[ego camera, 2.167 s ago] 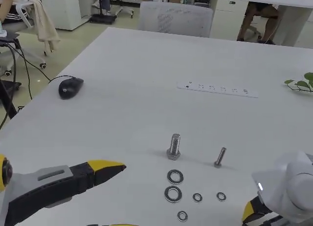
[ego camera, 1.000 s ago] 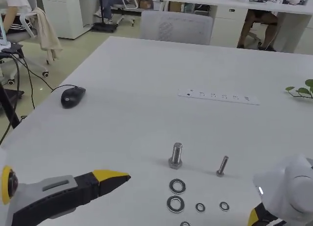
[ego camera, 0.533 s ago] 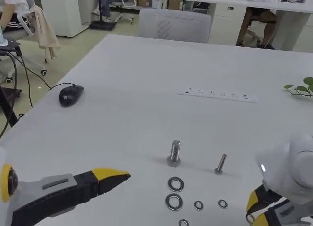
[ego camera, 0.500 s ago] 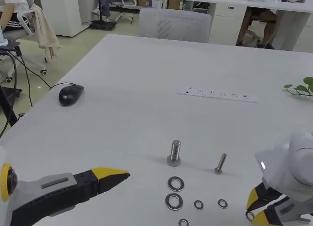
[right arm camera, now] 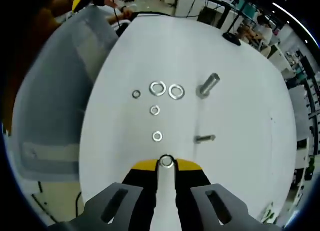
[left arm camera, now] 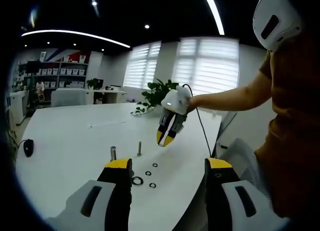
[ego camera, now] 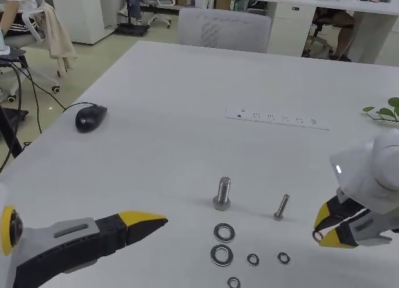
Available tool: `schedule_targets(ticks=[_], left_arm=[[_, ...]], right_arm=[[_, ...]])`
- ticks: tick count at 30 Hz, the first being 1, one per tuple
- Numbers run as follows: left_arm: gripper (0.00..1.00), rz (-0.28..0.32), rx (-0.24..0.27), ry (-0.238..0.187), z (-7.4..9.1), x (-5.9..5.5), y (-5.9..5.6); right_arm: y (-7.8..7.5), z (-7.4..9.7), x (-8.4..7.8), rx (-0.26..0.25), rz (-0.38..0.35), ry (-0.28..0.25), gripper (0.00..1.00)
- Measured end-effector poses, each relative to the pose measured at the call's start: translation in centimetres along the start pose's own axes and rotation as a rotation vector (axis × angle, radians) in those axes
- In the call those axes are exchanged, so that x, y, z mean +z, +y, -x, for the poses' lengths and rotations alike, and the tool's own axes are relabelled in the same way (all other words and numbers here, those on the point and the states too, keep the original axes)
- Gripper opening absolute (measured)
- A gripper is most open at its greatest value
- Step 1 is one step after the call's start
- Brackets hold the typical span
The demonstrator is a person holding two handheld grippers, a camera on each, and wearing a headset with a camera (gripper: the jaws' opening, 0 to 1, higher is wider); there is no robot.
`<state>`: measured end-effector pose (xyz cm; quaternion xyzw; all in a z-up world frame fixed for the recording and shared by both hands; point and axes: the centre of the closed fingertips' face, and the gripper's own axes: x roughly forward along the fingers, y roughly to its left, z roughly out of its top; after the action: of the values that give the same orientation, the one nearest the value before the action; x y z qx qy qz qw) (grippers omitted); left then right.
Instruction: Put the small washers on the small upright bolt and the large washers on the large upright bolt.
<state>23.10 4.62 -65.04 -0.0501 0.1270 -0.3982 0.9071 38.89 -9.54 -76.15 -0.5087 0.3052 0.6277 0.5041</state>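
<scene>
A large bolt point(ego camera: 222, 194) and a small bolt point(ego camera: 281, 207) stand upright on the white table point(ego camera: 162, 113). In front of them lie two large washers point(ego camera: 224, 232) point(ego camera: 221, 255) and three small washers point(ego camera: 252, 259) point(ego camera: 283, 258) point(ego camera: 233, 282). My right gripper point(ego camera: 323, 236) hovers just right of the small bolt, shut on a small washer point(right arm camera: 166, 162), with the small bolt point(right arm camera: 205, 138) ahead of it. My left gripper point(left arm camera: 168, 166) stands open and holds nothing, low at the left, away from the washers.
A black mouse point(ego camera: 90, 117) with its cable lies at the table's left edge. A white power strip point(ego camera: 276, 118) lies across the middle, a small plant point(ego camera: 383, 109) at the right edge. A grey chair point(ego camera: 224, 28) stands behind the table.
My right gripper has risen from the bottom right corner and moved up towards the small bolt with a small washer in its tips. The left gripper has hardly moved.
</scene>
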Motion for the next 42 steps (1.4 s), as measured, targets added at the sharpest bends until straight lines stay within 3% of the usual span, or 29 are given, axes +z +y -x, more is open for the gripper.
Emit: schedule_targets(ticks=[14, 27, 42], left_arm=[[0.58, 0.002, -0.004, 0.000, -0.1, 0.0, -0.1], [0.58, 0.004, 0.008, -0.005, 0.0, 0.3, 0.4], [0.58, 0.016, 0.021, -0.001, -0.2, 0.0, 1.6]], right_arm=[[-2.7, 0.7, 1.2, -0.040, -0.007, -0.018, 0.12], [-5.2, 0.4, 2.2, -0.054, -0.008, -0.022, 0.12], [-6.0, -0.7, 2.5, -0.029, -0.001, -0.016, 0.12]])
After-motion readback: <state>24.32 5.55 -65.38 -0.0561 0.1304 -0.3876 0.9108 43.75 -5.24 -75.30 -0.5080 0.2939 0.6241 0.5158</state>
